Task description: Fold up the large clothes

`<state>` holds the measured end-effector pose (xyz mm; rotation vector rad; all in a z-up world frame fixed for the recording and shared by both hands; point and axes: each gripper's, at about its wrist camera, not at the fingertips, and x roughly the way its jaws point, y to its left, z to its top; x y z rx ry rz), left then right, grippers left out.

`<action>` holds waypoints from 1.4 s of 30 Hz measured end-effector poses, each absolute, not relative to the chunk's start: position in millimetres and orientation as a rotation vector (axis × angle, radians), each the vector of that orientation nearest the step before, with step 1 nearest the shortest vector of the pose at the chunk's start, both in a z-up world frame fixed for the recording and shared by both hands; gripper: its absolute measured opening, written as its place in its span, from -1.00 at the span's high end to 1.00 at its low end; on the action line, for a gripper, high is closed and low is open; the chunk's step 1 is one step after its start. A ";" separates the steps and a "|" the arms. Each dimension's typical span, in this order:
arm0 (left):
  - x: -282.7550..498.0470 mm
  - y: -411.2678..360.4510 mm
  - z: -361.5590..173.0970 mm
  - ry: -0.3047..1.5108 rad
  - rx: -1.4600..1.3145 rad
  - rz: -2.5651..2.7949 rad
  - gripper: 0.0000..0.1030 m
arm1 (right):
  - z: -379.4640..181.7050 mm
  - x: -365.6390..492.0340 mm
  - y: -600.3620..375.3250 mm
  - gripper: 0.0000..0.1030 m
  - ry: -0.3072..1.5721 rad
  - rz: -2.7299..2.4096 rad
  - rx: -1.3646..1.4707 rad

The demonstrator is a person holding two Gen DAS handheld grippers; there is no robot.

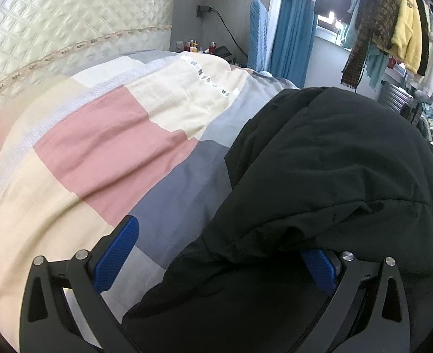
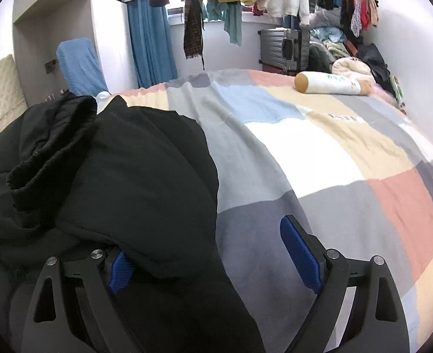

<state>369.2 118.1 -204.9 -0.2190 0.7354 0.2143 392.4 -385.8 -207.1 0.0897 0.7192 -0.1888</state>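
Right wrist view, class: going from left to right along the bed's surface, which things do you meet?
Black jacket → patchwork duvet → cylindrical bolster pillow.

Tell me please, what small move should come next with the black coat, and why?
Probably close both grippers on the black coat. The left gripper and right gripper stand open, each with coat fabric lying over one inner finger, so nothing is gripped yet and the fold over the quilt cannot begin.
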 end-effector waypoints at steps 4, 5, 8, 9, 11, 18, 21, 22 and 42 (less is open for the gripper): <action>356.8 113.7 -191.3 0.725 -0.178 0.191 -1.00 | -202.4 384.8 -384.5 -0.70 0.736 -0.167 0.118; 354.3 112.3 -187.6 0.726 -0.174 0.183 -1.00 | -199.3 381.3 -384.7 -0.70 0.737 -0.159 0.129; 339.1 104.8 -170.9 0.720 -0.160 0.141 -1.00 | -187.2 366.3 -379.2 -0.70 0.742 -0.129 0.140; 331.8 101.7 -162.5 0.703 -0.160 0.130 -1.00 | -183.6 363.4 -376.5 -0.70 0.742 -0.123 0.139; 316.6 95.5 -143.9 0.674 -0.173 0.102 -0.99 | -169.1 350.5 -370.6 -0.70 0.727 -0.100 0.152; 259.1 73.7 -61.0 0.580 -0.173 -0.005 -0.99 | -91.8 290.7 -338.1 -0.71 0.603 -0.040 0.103; 231.6 68.2 -20.1 0.522 -0.136 0.004 -0.99 | -56.3 260.1 -330.1 -0.73 0.558 -0.011 0.111; 221.7 68.3 -5.9 0.507 -0.135 -0.003 -1.00 | -40.3 245.6 -326.5 -0.73 0.535 -0.002 0.107; 71.0 116.2 38.3 0.717 -0.213 -0.293 -1.00 | 22.0 88.7 -351.9 -0.72 0.630 0.281 0.236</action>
